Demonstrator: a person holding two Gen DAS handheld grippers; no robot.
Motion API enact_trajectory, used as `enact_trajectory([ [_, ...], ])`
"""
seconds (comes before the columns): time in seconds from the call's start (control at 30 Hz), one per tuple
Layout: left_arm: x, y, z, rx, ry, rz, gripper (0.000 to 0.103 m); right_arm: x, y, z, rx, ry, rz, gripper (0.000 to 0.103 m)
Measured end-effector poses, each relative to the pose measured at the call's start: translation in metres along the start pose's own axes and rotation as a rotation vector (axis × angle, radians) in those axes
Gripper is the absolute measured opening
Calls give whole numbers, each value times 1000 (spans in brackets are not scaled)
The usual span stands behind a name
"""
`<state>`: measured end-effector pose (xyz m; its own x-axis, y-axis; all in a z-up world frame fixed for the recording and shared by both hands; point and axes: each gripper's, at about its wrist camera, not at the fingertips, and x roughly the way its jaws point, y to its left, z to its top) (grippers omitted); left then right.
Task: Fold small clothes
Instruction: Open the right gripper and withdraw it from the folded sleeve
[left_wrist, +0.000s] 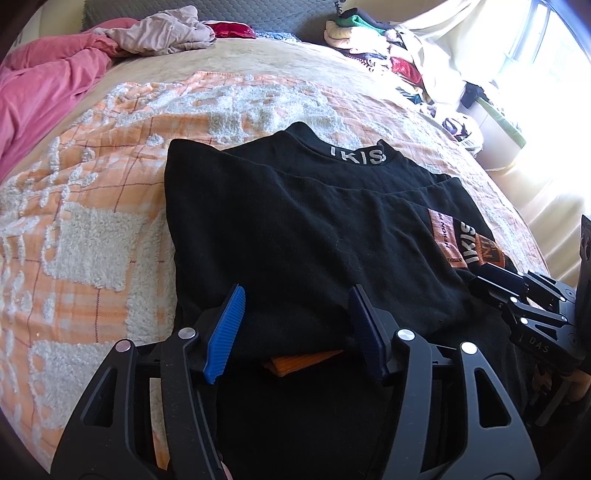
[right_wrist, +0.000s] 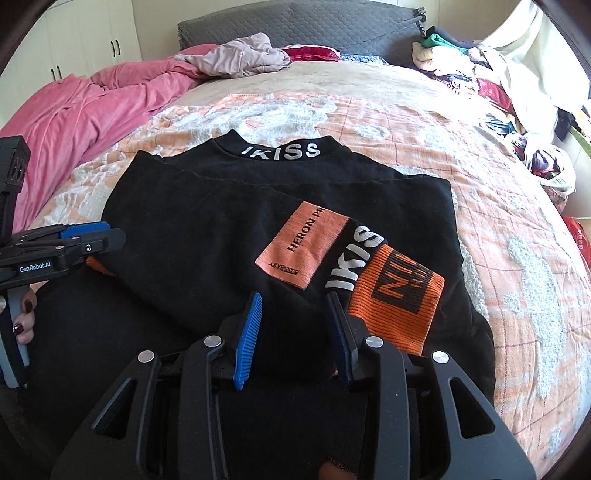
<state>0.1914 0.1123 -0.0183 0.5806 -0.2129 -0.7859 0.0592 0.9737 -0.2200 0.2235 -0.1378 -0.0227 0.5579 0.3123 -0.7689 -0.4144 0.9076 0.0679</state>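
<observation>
A black sweatshirt (left_wrist: 303, 229) with a white-lettered collar lies partly folded on the bed; in the right wrist view (right_wrist: 207, 221) its sleeve with an orange patch (right_wrist: 303, 243) and orange cuff (right_wrist: 399, 291) is laid across the body. My left gripper (left_wrist: 295, 325) is open, its jaws straddling the near folded edge at the left. My right gripper (right_wrist: 293, 328) is open over the near edge beside the cuff. Each gripper shows in the other's view: the right gripper (left_wrist: 517, 302) and the left gripper (right_wrist: 74, 236).
The bed has an orange and white fleecy blanket (right_wrist: 498, 236). A pink quilt (right_wrist: 74, 114) lies at the far left. A pile of clothes (right_wrist: 498, 74) sits at the far right. A grey headboard (right_wrist: 295, 26) stands at the back.
</observation>
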Motion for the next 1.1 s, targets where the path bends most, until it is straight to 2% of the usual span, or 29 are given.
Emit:
enact_trajectory([
  [0.23, -5, -4, 1, 5, -1, -14, 61, -9, -6, 3, 29, -25, -8, 36],
  [0.43, -10, -7, 1, 9, -11, -15, 64, -16, -11, 4, 49, -40, -10, 42],
  [0.5, -13, -8, 1, 13, -17, -14, 65, -18, -12, 4, 54, -46, -10, 48],
  [0.57, -16, -10, 1, 18, -29, -5, 68, -20, -14, 5, 68, -52, -5, 62],
  [0.63, -20, -11, 1, 23, -44, -2, 76, -24, -16, 5, 85, -63, -1, 68],
  [0.73, -25, -13, 2, 36, -60, 10, 81, -29, -19, 7, 100, -83, -4, 78],
  [0.83, -31, -14, 2, 31, -78, 13, 93, -35, -21, 7, 111, -103, -3, 83],
  [0.87, -33, -13, 2, 27, -83, 13, 93, -37, -22, 7, 116, -109, -1, 86],
  [1.0, -35, -10, 0, 30, -91, 59, 93, -43, -24, 8, 128, -131, 6, 88],
  [1.1, -38, -6, -2, 15, -93, 53, 93, -47, -24, 8, 126, -145, 5, 90],
])
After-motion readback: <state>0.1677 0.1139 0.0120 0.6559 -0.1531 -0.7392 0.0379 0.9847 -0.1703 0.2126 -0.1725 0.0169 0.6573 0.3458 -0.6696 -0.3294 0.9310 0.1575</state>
